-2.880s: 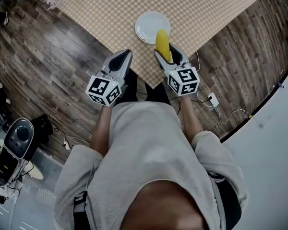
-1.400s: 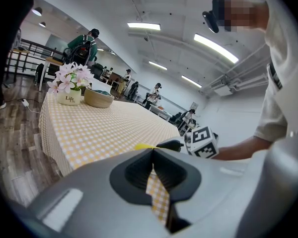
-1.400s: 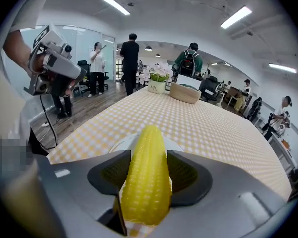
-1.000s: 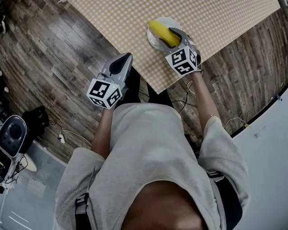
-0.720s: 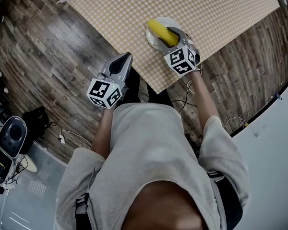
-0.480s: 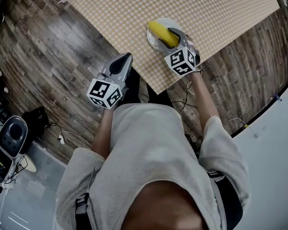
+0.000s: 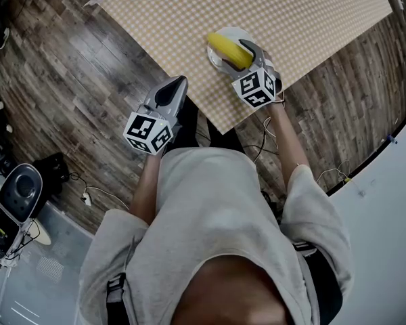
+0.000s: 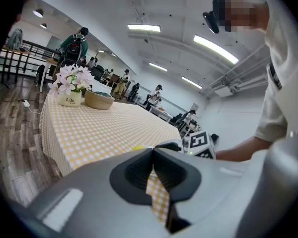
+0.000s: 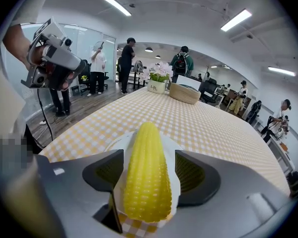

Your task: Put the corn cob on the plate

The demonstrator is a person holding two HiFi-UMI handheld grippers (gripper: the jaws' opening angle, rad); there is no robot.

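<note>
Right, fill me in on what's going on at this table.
A person is working with a gripper in each hand. The right gripper is down at the white plate, and its jaws have just been opening. The corn cob lies on the plate between them, with neither pad pressing on it. The left gripper has its jaws together with nothing in them and is held off the corner of the checked table. The corn is on the plate.

Yellow corn cob (image 9: 147,175) lying lengthwise on white plate (image 9: 120,142)
</note>
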